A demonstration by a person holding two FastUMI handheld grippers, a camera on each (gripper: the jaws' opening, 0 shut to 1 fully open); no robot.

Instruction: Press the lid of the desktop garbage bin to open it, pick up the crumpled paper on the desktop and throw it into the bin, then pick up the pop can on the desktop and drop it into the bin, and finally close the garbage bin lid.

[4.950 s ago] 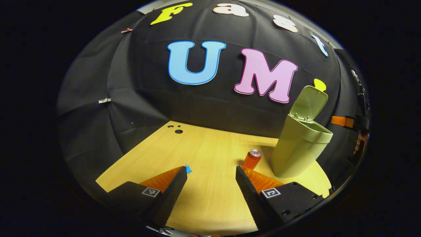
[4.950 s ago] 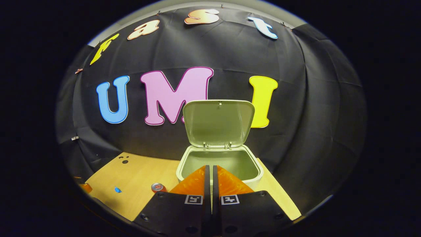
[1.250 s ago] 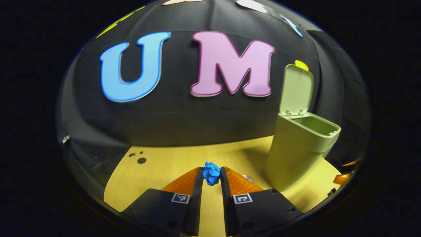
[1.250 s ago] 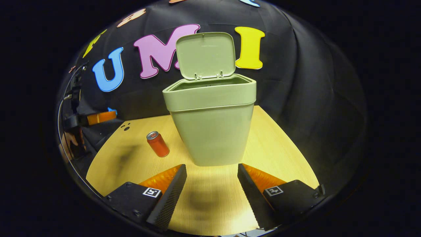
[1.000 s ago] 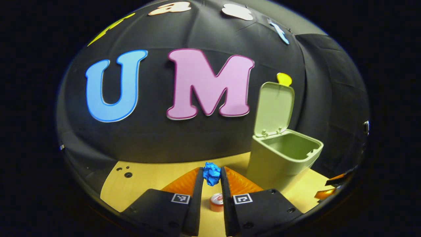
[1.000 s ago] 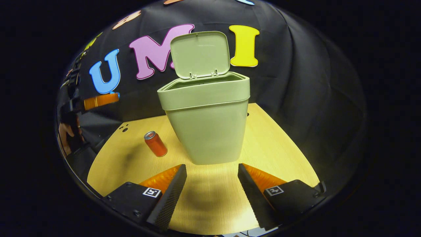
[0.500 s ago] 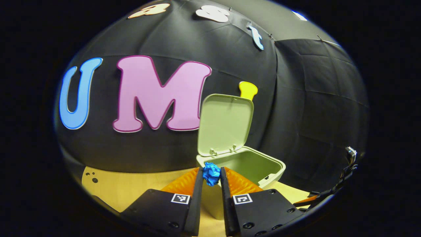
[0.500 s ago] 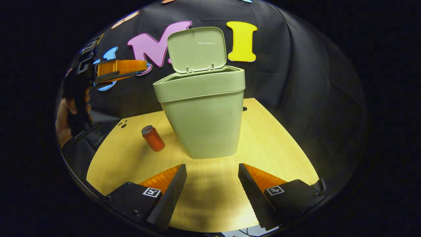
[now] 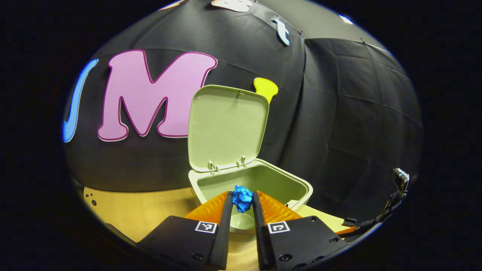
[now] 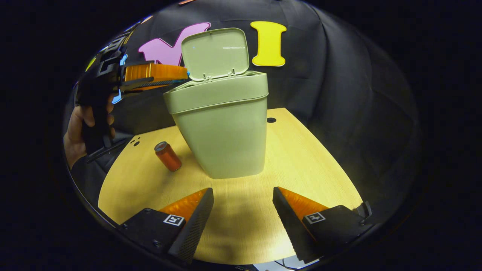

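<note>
No readable brand or label text on anything we can see; the pop can is plain red-orange with a silver top, print too small to make out. Both grippers carry small square black-and-white marker tags, no writing.

Garbage bin: pale green, lid swung up on its rear hinges and standing near upright, mouth open. In the left gripper view we see bare inner walls; the bottom is hidden behind the fingers, so we can't tell what's inside.

Left gripper: fingers closed onto the crumpled paper, a blue wad pinched between both tips. It sits over the near rim of the bin's opening. In the right gripper view we see this same gripper, held by a hand, coming in from the side with its tips level with the bin rim, right at the edge next to the lid hinge.

Right gripper: fingers spread wide, nothing between them, hovering over the wooden desktop in front of the bin, well apart from it.

The pop can stands on the desktop just beside the bin's base, apart from it, leaning in the fisheye. A few small dark holes in the desktop sit behind the can, and one more beyond the bin. Nothing stands between the right gripper and the can.
</note>
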